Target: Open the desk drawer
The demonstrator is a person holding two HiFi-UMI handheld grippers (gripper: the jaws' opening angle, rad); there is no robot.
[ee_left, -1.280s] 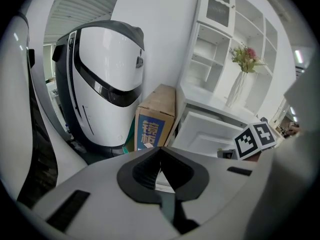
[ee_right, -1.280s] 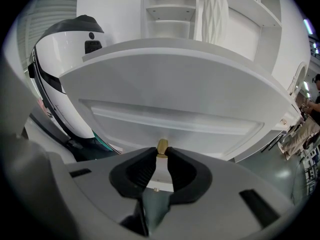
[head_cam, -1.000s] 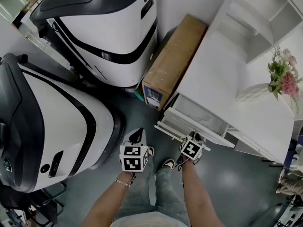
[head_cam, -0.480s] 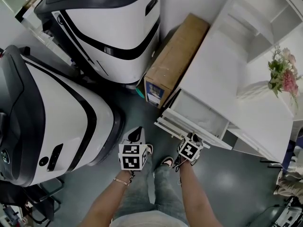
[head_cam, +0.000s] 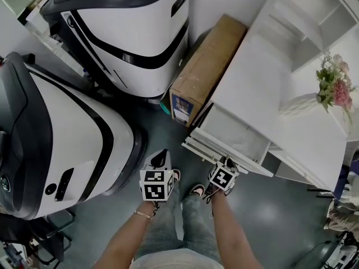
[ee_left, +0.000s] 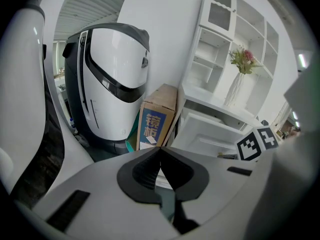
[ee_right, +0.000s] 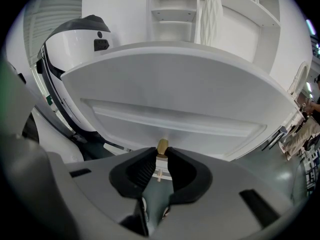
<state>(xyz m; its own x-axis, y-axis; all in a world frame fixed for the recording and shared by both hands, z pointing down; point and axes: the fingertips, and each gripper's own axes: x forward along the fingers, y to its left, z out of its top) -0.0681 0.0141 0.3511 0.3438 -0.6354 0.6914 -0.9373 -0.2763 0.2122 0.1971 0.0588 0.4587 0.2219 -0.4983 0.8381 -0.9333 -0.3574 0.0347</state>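
Observation:
The white desk drawer (head_cam: 234,132) stands partly pulled out of the white desk (head_cam: 263,77), and its inside looks empty. My right gripper (head_cam: 229,165) is shut on the small brass knob (ee_right: 162,145) in the middle of the drawer front (ee_right: 175,111); in the right gripper view the right gripper (ee_right: 161,154) has its dark pads on either side of the knob. My left gripper (head_cam: 161,158) hangs to the left of the drawer, over the floor; the left gripper (ee_left: 159,149) is shut on nothing. From there the drawer (ee_left: 215,134) shows to the right.
A tall cardboard box (head_cam: 205,72) leans between the desk and a large white-and-black machine (head_cam: 129,32). A second such machine (head_cam: 61,144) stands close at the left. A vase of flowers (head_cam: 331,88) sits on the desk. My feet (head_cam: 199,192) are just below the drawer.
My right gripper has drawn back slightly toward me with the knob, and the drawer has come a little further out. The left gripper has stayed where it was.

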